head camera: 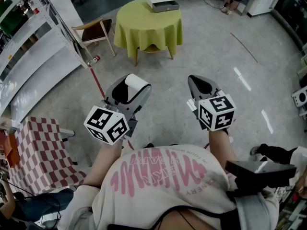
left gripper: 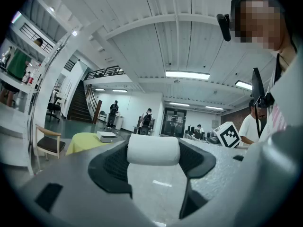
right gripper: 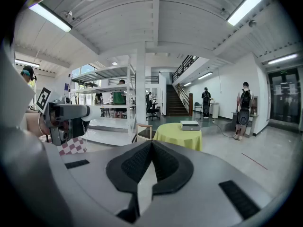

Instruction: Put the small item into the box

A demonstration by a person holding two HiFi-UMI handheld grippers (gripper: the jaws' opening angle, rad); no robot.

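Observation:
A white cylinder-shaped item (head camera: 135,83) sits crosswise between the jaws of my left gripper (head camera: 130,87), which is shut on it; the left gripper view shows that item (left gripper: 154,149) spanning the dark pads. My right gripper (head camera: 201,84) is held beside it, shut and empty, its pads meeting at the tip (right gripper: 152,143). A flat grey-white box (head camera: 163,3) lies on a round table with a yellow-green cloth (head camera: 144,28), a few steps ahead of both grippers. The right gripper view shows the same box (right gripper: 190,125) on the table (right gripper: 179,136).
A wooden chair (head camera: 96,32) stands left of the round table. White shelving (head camera: 29,28) runs along the left. A red-and-white checkered table (head camera: 41,152) is close at my left, and a red-handled pole (head camera: 98,80) lies on the floor. People stand far off (right gripper: 245,105).

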